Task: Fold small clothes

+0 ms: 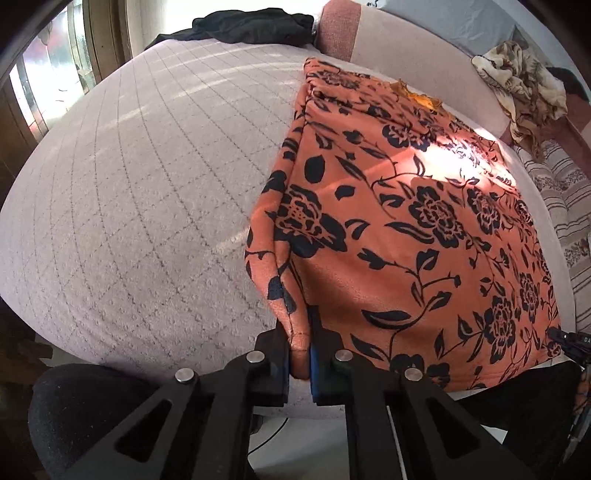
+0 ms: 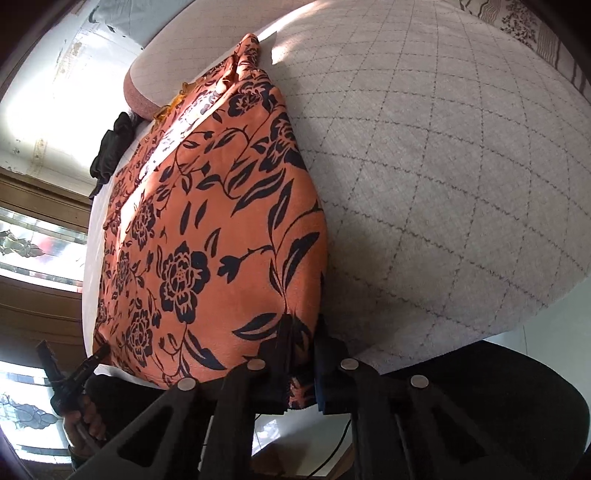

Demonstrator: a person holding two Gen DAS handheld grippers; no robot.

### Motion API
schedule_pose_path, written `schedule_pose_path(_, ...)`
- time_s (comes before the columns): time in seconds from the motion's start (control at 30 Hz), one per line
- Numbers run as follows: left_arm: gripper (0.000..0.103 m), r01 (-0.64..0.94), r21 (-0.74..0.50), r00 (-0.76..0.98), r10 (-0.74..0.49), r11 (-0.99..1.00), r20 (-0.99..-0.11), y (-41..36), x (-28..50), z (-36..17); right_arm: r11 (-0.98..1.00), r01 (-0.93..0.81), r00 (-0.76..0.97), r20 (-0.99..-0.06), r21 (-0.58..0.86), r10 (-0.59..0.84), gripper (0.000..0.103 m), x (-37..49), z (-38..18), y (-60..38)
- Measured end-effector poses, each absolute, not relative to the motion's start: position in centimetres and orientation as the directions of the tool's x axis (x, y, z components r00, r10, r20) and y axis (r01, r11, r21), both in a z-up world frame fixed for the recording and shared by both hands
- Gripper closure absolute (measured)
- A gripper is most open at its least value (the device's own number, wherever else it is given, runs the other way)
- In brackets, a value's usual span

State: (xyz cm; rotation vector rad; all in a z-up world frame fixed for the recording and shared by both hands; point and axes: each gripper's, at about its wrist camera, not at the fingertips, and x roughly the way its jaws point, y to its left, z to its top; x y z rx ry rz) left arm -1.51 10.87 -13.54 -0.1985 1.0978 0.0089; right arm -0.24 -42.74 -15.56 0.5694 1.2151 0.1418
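Jaws of both grippers clenched on the near hem of the orange garment with black flower print (image 1: 406, 229), one at each near corner. Left gripper (image 1: 301, 363) pinches the garment's left near corner, cloth bunched between its blue pads (image 1: 314, 365). Right gripper (image 2: 301, 373) pinches the right near corner, fabric hanging down between its black fingers (image 2: 328, 369).

Largest first: grey quilted mattress cover with diamond stitching (image 1: 140, 192) fills most of both views, sunlight striping it. Orange garment lies flat on it, already folded lengthwise, doubled edge along its left side, near hem at the bed's near edge, far end reaching toward the pink fabric headboard (image 1: 338, 33). Yellow-orange trim (image 1: 421, 96) shows near the garment's far end.

Striped patterned bedding (image 1: 565, 214) sits at the mattress's right side. Crumpled beige-and-brown cloth (image 1: 524, 88) lies beyond it, well apart from the garment. Black crumpled garment (image 1: 255, 26) rests at the far left corner of the bed, beside the headboard. In the right wrist view, the person's left hand (image 2: 83, 417) holds the other gripper's handle.
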Motion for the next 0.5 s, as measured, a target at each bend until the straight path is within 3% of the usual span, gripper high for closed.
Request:
schedule_pose_path(0.17, 0.095, -0.098, -0.177, 0.516, -0.102, 0.979, -0.851, 10.9, -1.5, -11.2, 0.824, 0.168, 0.429, -0.793, 0.541, 0.433, 0.093, -0.4, -12.9, -42.9)
schedule_pose_path(0.3, 0.095, -0.134, -0.162, 0.413, -0.094, 0.978, -0.906, 11.2, -0.4, -14.7, 0.818, 0.201, 0.375, -0.814, 0.539, 0.444, 0.093, 0.2, -15.1, -42.9)
schedule_pose_path(0.5, 0.095, -0.110, -0.187, 0.477, -0.114, 0.976, -0.872, 11.2, -0.8, -12.0, 0.773, 0.197, 0.402, -0.769, 0.603, 0.498, 0.093, 0.5, -14.8, -43.6)
